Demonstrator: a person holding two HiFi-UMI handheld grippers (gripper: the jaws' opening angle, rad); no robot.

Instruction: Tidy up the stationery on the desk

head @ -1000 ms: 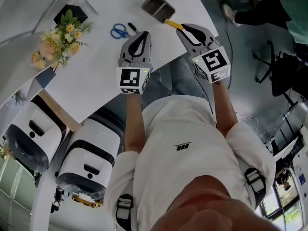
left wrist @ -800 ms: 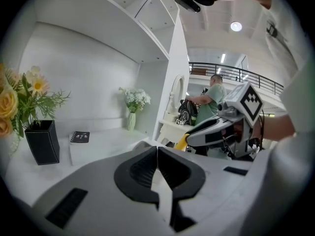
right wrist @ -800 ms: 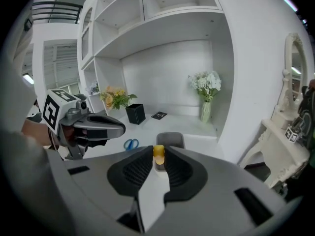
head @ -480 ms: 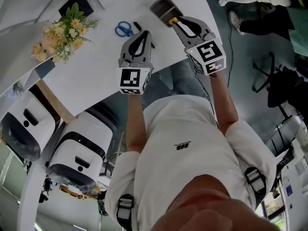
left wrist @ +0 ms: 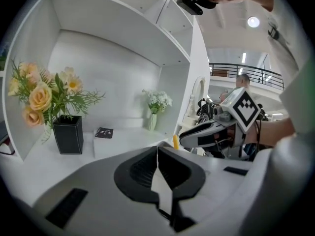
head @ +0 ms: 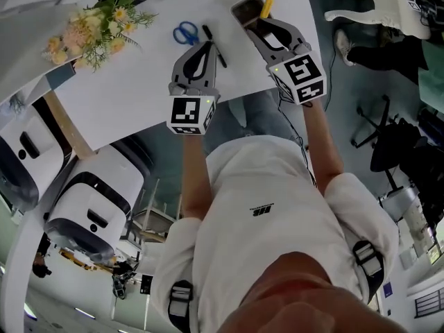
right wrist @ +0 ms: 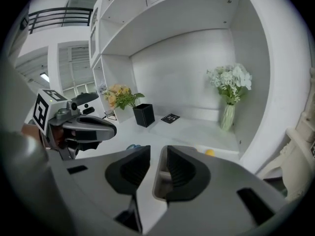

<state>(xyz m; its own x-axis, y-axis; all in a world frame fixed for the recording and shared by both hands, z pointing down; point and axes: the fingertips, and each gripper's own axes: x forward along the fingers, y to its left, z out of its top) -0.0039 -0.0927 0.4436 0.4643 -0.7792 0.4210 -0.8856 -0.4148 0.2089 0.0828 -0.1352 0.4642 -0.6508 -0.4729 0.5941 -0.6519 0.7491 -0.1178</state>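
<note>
On the white desk lie blue scissors and a black pen. A grey tray sits at the far right edge. A yellow pen rises out of it, just past my right gripper. In the right gripper view my right gripper shows a narrow gap with only the tray behind it, and the yellow tip peeks beside the right jaw. My left gripper hovers over the black pen, and its own view shows my left gripper shut and empty.
Yellow flowers in a black vase and a black notebook stand at the back under white shelves. A white vase of flowers is at the back right. The desk's curved edge is close to my body. White machines stand below.
My right gripper carried the yellow pen up and right to the tray. The pen now stands past its tip instead of sticking out sideways. The left gripper barely moved.
</note>
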